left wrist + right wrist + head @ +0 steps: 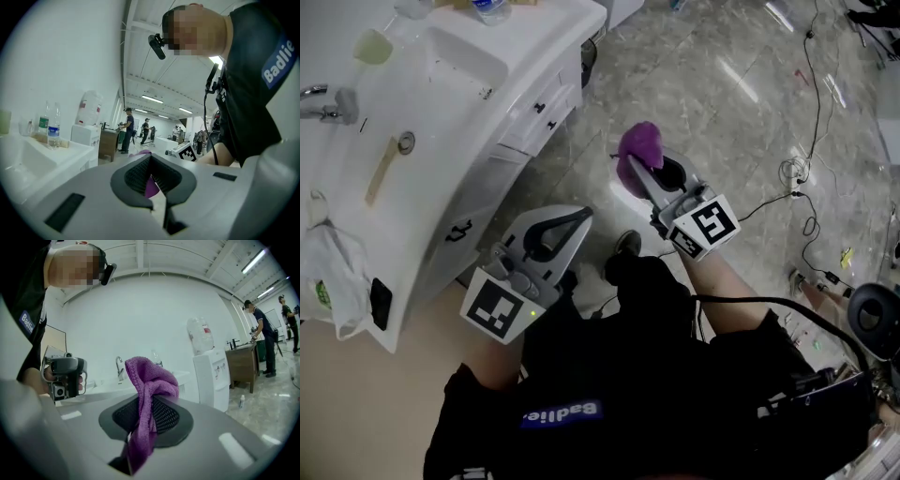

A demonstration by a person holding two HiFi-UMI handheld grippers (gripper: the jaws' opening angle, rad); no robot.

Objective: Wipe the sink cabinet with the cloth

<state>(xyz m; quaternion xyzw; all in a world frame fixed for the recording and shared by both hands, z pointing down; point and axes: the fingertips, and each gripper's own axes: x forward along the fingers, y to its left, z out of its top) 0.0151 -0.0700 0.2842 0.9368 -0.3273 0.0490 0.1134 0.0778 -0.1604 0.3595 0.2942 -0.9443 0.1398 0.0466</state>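
Stands on marble floor beside white sink cabinet, a gripper in each hand. Grips purple cloth in right gripper, clamped tight on it: bunched above the tips, a tail hanging down between the jaws in the right gripper view. Holds cloth in the air over the floor, near the cabinet's drawer front but apart from it. Carries left gripper lower and nearer the body, tips together, nothing held. Shows only a sliver of purple through the hollow between the jaws in the left gripper view, from the cloth beyond. Points both grippers away from the body.

On the surface: sink, faucet at the left edge, pale green cup, bottle at the far end. At the near end: white plastic bag. Across the floor to the right: loose cables. Behind, in the right gripper view: white hall, strip lights, water dispenser, people standing at a desk.
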